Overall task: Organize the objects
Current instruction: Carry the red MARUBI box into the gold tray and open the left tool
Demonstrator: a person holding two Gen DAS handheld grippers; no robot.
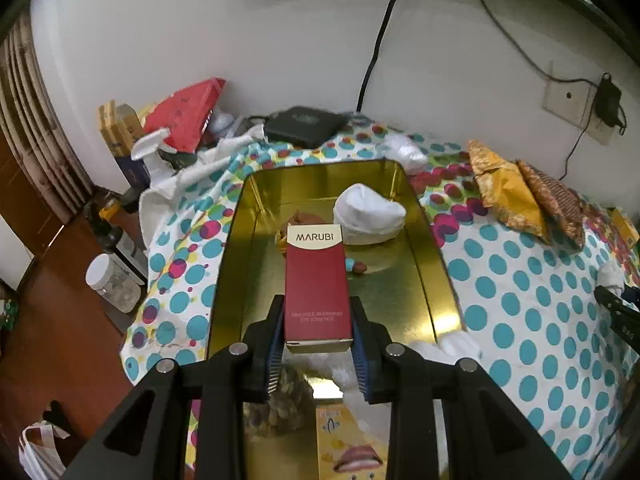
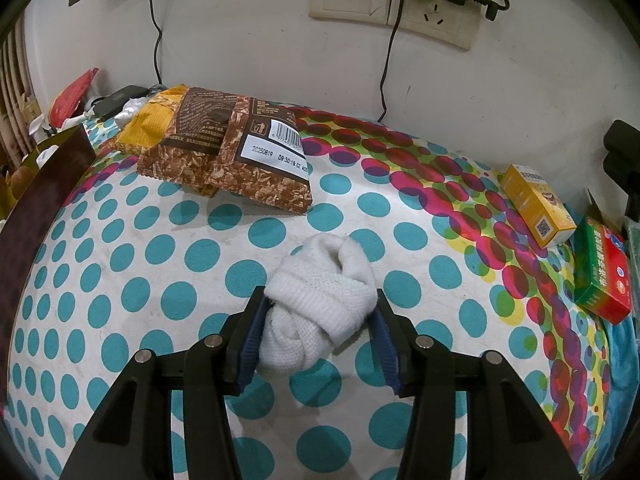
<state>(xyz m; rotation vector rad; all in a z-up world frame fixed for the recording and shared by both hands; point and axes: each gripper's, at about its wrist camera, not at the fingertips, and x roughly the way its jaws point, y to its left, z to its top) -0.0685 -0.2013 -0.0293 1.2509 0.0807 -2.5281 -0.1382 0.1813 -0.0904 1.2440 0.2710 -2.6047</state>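
My left gripper (image 1: 317,320) is shut on a red MARUBI box (image 1: 316,288) and holds it over a gold metal tin (image 1: 430,264). The tin holds a white rolled cloth (image 1: 368,216) and small brown bits behind the box. My right gripper (image 2: 318,316) has its pads on both sides of a white rolled sock bundle (image 2: 320,304) lying on the polka-dot tablecloth (image 2: 160,264); the left pad touches it, a narrow gap shows at the right pad.
Brown and yellow snack packets (image 2: 236,156) lie behind the sock. A yellow box (image 2: 536,204) and a green-red box (image 2: 604,272) lie at right. A red bag (image 1: 188,114), spray bottle (image 1: 156,152) and black box (image 1: 304,124) sit at back left. A jar (image 1: 112,280) stands on the floor.
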